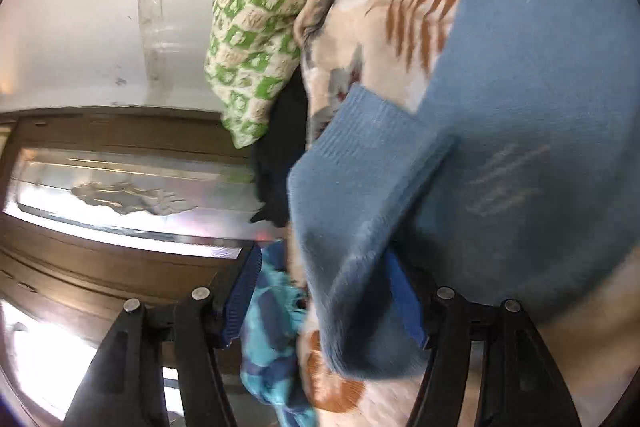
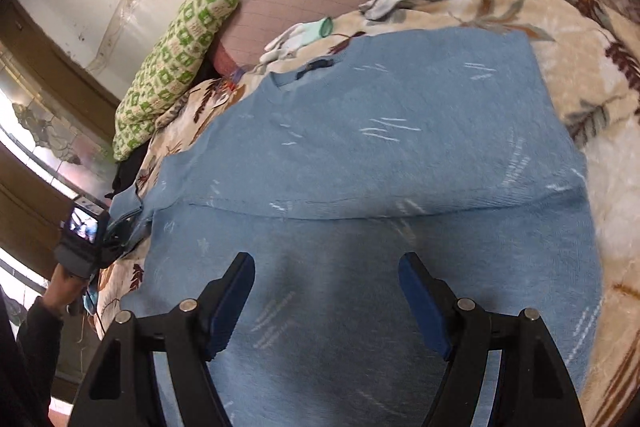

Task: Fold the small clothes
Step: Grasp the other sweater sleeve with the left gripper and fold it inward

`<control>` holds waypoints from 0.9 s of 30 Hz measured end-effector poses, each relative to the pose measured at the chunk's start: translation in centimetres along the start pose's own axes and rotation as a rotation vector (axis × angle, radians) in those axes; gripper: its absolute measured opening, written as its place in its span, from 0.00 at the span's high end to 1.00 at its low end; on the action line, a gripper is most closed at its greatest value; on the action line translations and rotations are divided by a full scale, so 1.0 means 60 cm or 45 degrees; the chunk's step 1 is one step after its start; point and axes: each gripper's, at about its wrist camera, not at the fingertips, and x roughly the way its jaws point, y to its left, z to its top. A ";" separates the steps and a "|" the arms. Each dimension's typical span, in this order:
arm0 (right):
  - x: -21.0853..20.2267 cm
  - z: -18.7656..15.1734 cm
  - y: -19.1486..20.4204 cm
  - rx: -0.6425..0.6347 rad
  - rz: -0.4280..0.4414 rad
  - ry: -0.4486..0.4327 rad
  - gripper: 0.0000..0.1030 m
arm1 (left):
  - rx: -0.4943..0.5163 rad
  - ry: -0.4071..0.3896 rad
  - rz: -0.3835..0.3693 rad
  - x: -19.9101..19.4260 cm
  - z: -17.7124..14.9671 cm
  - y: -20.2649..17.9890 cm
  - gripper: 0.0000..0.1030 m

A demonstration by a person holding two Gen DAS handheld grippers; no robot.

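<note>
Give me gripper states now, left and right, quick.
Left gripper: jaws apart, with the blue sweater's sleeve draped between them; grip cannot be told.
Right gripper: open, empty, above the blue sweater.
</note>
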 end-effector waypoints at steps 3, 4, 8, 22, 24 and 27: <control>-0.006 0.000 -0.012 0.018 0.002 -0.010 0.25 | -0.031 0.092 0.054 0.036 0.010 0.011 0.76; -0.009 0.001 -0.015 0.020 0.001 -0.019 0.25 | -0.061 0.129 0.024 0.047 0.010 0.019 0.94; -0.017 0.001 -0.018 0.022 -0.002 -0.031 0.25 | -0.421 0.179 -0.332 0.066 -0.004 0.101 0.94; -0.054 -0.005 -0.050 0.118 0.062 -0.149 0.25 | -1.108 -0.282 -1.507 -0.235 0.062 0.339 0.95; -0.056 -0.007 -0.064 0.152 0.078 -0.161 0.25 | -1.076 -0.352 -1.551 -0.303 0.108 0.323 0.94; -0.065 -0.007 -0.077 0.167 0.101 -0.182 0.25 | -1.049 -0.385 -1.650 -0.375 0.184 0.278 0.95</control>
